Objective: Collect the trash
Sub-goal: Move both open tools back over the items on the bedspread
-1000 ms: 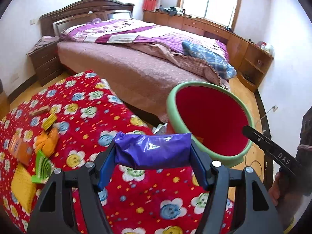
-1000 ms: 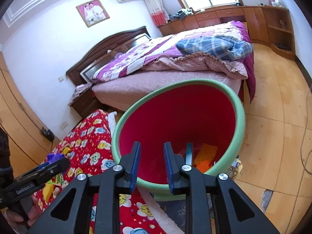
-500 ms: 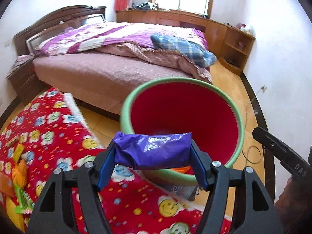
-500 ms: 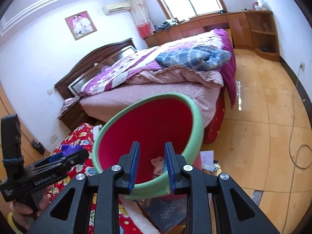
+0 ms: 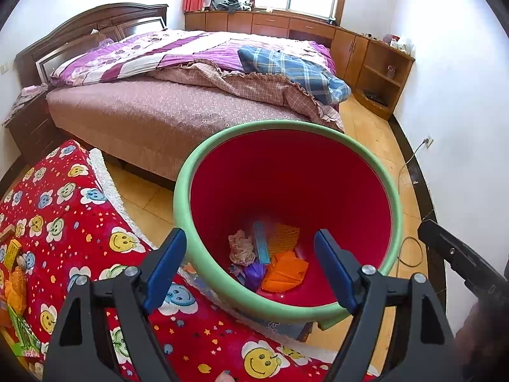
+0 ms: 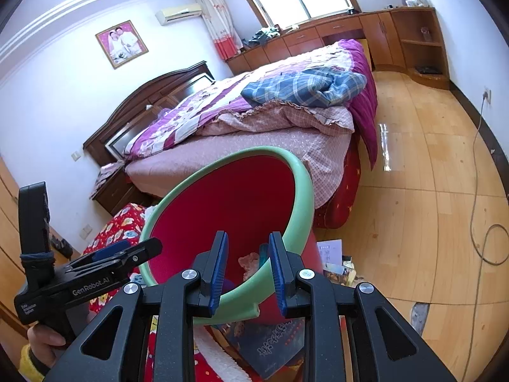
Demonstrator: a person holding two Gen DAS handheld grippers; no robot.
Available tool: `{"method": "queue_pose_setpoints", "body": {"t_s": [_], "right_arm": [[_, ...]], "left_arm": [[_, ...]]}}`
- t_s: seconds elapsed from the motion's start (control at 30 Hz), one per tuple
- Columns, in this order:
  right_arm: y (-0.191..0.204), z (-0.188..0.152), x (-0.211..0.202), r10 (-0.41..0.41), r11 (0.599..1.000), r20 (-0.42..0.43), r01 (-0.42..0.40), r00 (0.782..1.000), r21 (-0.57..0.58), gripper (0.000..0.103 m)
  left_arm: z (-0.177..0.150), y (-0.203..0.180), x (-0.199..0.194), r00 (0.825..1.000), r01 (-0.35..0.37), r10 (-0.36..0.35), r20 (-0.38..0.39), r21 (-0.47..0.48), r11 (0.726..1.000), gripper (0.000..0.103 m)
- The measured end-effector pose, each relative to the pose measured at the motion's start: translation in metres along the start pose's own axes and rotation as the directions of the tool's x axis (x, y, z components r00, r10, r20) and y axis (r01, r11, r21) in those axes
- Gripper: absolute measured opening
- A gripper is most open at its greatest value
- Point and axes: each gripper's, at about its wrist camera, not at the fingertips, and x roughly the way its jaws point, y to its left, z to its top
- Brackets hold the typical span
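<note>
Bedroom floor and a big bed fill the background, with a red smiley-patterned blanket [image 5: 63,222] spread over the near surface at the left. On its far left edge lie the leftover scraps [image 5: 14,281]: a small yellow box, orange wrappers, a green packet below them. They sit well off to the left of the left gripper [image 5: 251,267], so the next pickup, as I judge it, means swinging that tool back leftward, away from the bin. Its jaws have just been opening and now stand wide apart with nothing between them. Straight ahead and below is the bin [image 5: 394,197], red inside with a green rim, and the purple wrapper [image 5: 254,272] lies on its bottom beside orange paper. Right of it, the right gripper [image 6: 248,269] holds its jaws narrowly apart, straddling the bin's near rim; whether the pads press on it I cannot tell. The left one is plainly nearer the scraps
</note>
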Motion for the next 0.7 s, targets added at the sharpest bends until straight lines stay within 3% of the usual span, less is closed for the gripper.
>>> {"method": "queue_pose_setpoints", "body": {"t_s": [0.2,0.33,0.7], "right_arm": [[0.005,-0.003,-0.004,0.016,1.000,0.001,-0.016,1.000,-0.006,0.034],[0.010,-0.006,-0.006,0.033,0.999,-0.005,-0.033,0.999,-0.015,0.045],[0.045,-0.017,-0.014,0.087,0.992,-0.040,-0.090,0.995,-0.090,0.051]], "left_arm": [[-0.006,0.007,-0.015,1.000,0.000,0.001,0.007,-0.031,1.000,0.082],[-0.013,0.017,-0.033,1.000,-0.015,0.017,0.025,-0.061,0.998,0.082],[-0.034,0.063,-0.086,0.991,-0.108,0.120,0.067,-0.160,0.981,0.082]]}}
